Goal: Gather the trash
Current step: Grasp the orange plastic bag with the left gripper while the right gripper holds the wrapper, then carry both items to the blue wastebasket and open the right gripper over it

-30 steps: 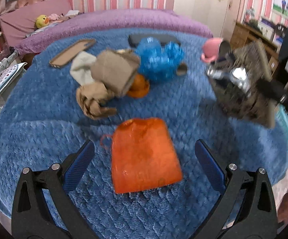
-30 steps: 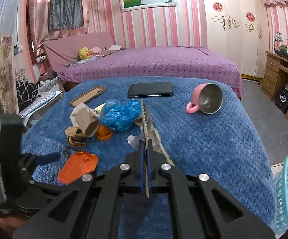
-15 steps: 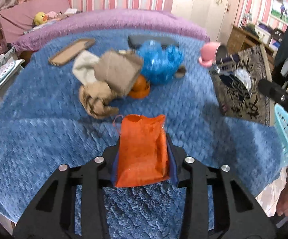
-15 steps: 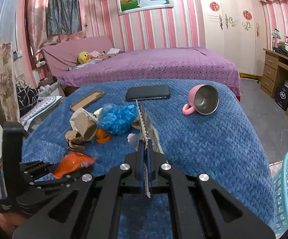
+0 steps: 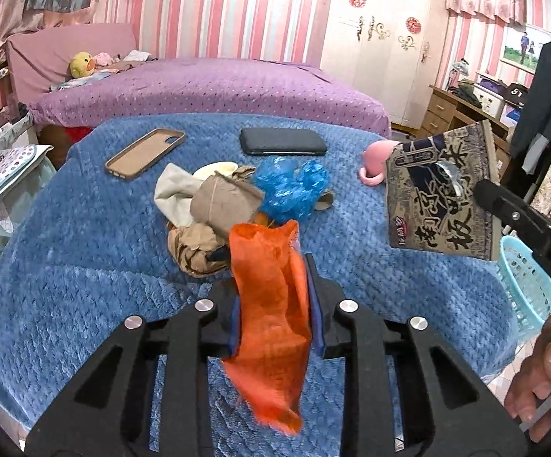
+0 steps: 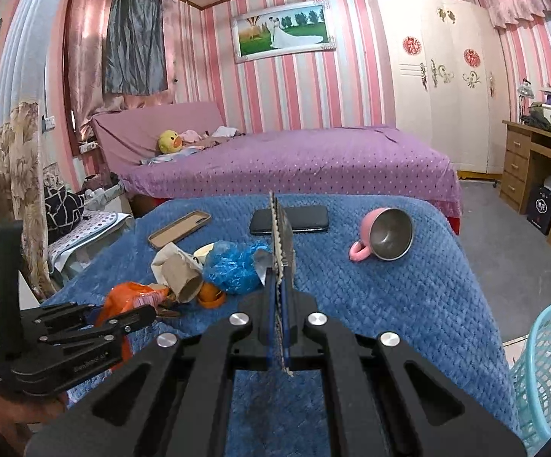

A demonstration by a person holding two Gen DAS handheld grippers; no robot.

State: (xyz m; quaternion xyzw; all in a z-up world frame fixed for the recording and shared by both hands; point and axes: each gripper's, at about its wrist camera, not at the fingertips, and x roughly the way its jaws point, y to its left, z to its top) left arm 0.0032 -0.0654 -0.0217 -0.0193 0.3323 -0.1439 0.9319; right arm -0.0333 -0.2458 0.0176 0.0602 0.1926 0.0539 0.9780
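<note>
An orange plastic bag (image 5: 271,304) hangs between the blue pads of my left gripper (image 5: 271,278), lifted off the blue blanket (image 5: 66,274). The jaws are closing and press on it. My right gripper (image 6: 279,266) is shut on a dark printed snack wrapper (image 6: 281,236), seen edge-on there and flat at the right of the left wrist view (image 5: 439,205). A pile of trash lies mid-blanket: crumpled blue plastic (image 5: 290,186), a brown paper cup (image 5: 224,200) and crumpled brown paper (image 5: 193,249).
A teal basket (image 6: 549,361) stands on the floor off the blanket's right edge. A pink mug (image 6: 386,234) lies on its side, with a black phone (image 5: 283,141) and a tan phone case (image 5: 144,154) at the far side. A purple bed (image 6: 313,160) is behind.
My left gripper went from wide open around the flat orange bag to shut on it and raised it off the blanket. The right gripper rose slightly with the wrapper.
</note>
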